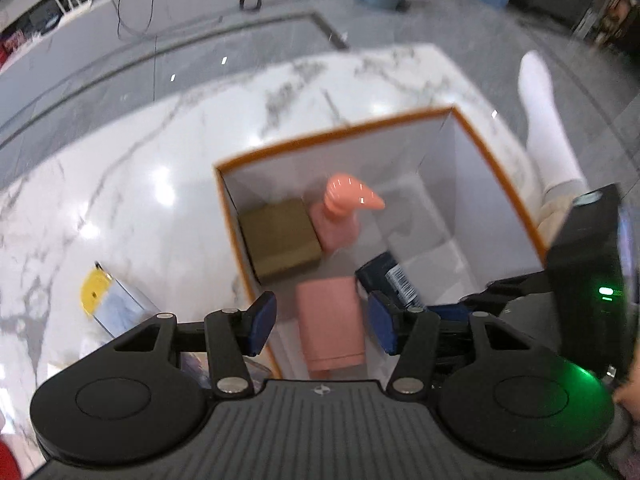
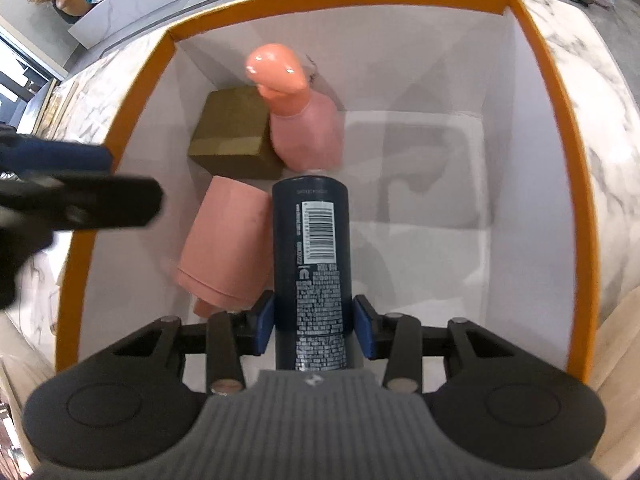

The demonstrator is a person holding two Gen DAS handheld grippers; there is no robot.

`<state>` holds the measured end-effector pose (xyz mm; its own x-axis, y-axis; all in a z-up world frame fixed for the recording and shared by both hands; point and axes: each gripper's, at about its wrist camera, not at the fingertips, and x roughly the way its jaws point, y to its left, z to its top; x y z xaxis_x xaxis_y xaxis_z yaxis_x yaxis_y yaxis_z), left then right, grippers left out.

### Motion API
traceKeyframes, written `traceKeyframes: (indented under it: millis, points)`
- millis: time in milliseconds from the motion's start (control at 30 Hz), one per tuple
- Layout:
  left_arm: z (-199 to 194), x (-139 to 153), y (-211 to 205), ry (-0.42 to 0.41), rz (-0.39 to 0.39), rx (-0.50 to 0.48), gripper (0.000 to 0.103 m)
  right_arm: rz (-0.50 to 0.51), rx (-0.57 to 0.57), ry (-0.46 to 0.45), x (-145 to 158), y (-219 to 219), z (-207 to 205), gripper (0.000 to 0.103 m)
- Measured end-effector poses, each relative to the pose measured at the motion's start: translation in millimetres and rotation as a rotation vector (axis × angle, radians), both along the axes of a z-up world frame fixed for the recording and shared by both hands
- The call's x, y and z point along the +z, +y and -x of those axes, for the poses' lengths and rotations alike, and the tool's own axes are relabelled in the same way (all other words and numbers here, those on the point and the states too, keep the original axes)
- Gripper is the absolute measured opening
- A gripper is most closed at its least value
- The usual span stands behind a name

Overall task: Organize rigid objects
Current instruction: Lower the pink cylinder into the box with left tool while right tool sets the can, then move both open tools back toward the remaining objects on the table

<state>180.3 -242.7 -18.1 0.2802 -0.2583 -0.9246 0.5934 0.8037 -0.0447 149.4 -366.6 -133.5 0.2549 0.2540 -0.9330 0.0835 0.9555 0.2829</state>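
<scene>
Right gripper [image 2: 314, 322]: clamped on dark blue cylindrical spray can [image 2: 310, 240] — inside orange-rimmed white cardboard box [image 2: 560, 120].
Left gripper [image 1: 322, 320]: jaws apart — holding nothing.

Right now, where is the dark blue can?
In the right wrist view, the dark blue can is gripped in the right claw, inside the orange-rimmed box, just right of the lying pink cup.

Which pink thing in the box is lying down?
The plain pink bottle nearest the left hand-held gripper lies on its side. The other, a pink spray bottle with a trigger top, stands upright beside the olive-brown cardboard box.
</scene>
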Motion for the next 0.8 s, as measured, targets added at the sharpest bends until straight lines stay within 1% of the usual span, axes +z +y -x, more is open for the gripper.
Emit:
traceKeyframes:
  millis: [100,233,333,433,567,700,800]
  points:
    - [0.2,7.4,13.9,-0.033,0.015,0.017,0.063,-0.008,0.003,0.004,2.2,7.5,-3.3,0.042]
    - [-1.9,6.2,32.4,-0.033,0.033,0.036,0.063,-0.04,-0.015,0.023,0.7,14.8,-9.0,0.042]
    - [-2.4,4.4,42.1,-0.028,0.038,0.047,0.062,-0.014,-0.018,0.033,-1.8,17.8,-11.0,0.042]
    - [-4.8,0.8,53.0,-0.023,0.053,0.057,0.062,-0.022,-0.052,0.051,-6.2,15.6,-12.4,0.042]
    - [-8.0,-5.1,61.2,-0.014,0.066,0.071,0.062,0.006,-0.041,0.047,-8.5,17.0,-12.4,0.042]
    - [-9.9,-5.8,69.3,0.002,0.1,0.076,0.062,0.006,-0.047,0.047,-9.4,19.9,-12.9,0.043]
    - [-8.6,-3.9,72.7,-0.012,0.102,0.063,0.062,0.014,-0.039,0.039,-4.5,24.2,-16.2,0.043]
